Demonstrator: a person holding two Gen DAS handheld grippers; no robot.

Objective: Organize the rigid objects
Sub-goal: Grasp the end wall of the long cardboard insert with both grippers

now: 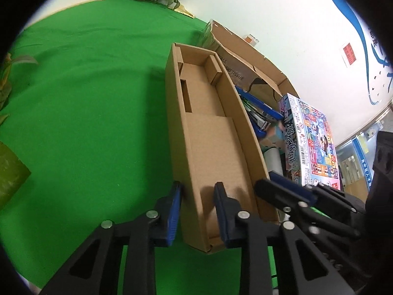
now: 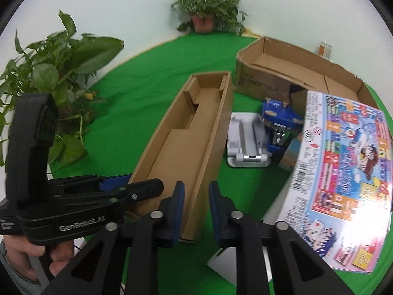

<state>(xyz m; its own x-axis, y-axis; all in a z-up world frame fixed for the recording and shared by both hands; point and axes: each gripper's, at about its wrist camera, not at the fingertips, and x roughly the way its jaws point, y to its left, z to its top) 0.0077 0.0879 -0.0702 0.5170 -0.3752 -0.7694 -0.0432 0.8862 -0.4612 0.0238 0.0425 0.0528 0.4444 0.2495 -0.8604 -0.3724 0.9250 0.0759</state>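
A long, open brown cardboard box (image 1: 211, 147) (image 2: 186, 135) lies lengthwise on the green cloth, with only cardboard inserts inside. My left gripper (image 1: 196, 206) straddles the box's left wall at the near end, one finger outside and one inside, closed on the wall. It also shows in the right wrist view (image 2: 132, 184), held by a person's hand (image 2: 29, 253). My right gripper (image 2: 196, 196) is shut on the box's right wall at the same end, and appears in the left wrist view (image 1: 267, 184) at that wall.
Right of the box lie a white folding stand (image 2: 248, 135), a blue tool (image 2: 280, 120) and a colourful game box (image 2: 343, 172) (image 1: 312, 142). A large open carton (image 2: 270, 83) stands behind them. Potted plants (image 2: 206, 7) (image 2: 56, 73) sit at the back and left.
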